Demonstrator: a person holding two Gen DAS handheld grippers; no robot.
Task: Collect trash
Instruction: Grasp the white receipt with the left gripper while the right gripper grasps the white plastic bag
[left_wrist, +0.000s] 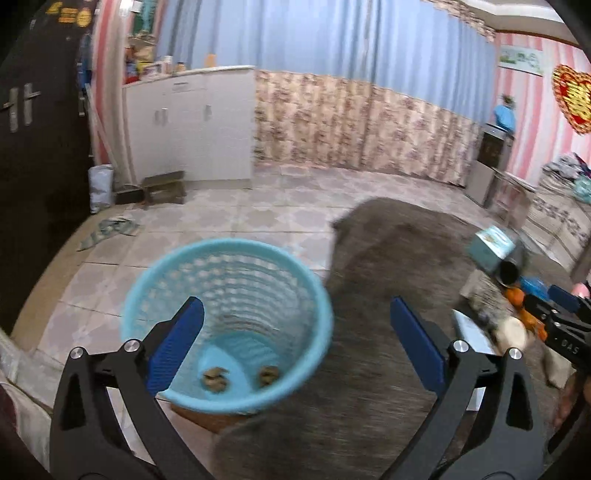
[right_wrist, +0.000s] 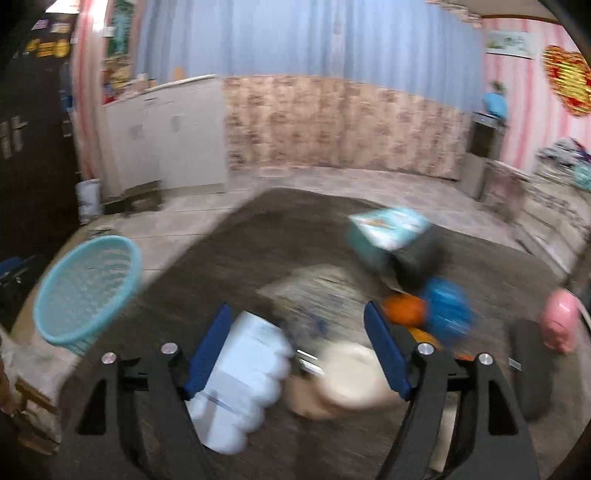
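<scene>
Blue-padded left gripper spread wide, tilted down over basket; right gripper spread, empty above table clutter.

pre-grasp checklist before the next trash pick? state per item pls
1. Left gripper free: ok, jaws wide open, nothing between them.
2. Right gripper free: ok, open, pads press on nothing.
3. Blue basket ready: ok, upright beside the table, mouth clear, two brown scraps at the bottom.
4. Next target clear: cannot tell, the right wrist view is blurred; a white packet and a beige item lie below the right gripper.
5. Clutter near the target: not ok, an orange object and a blue object sit close by.
6. Views sharp enough: not ok, both smeared.
</scene>
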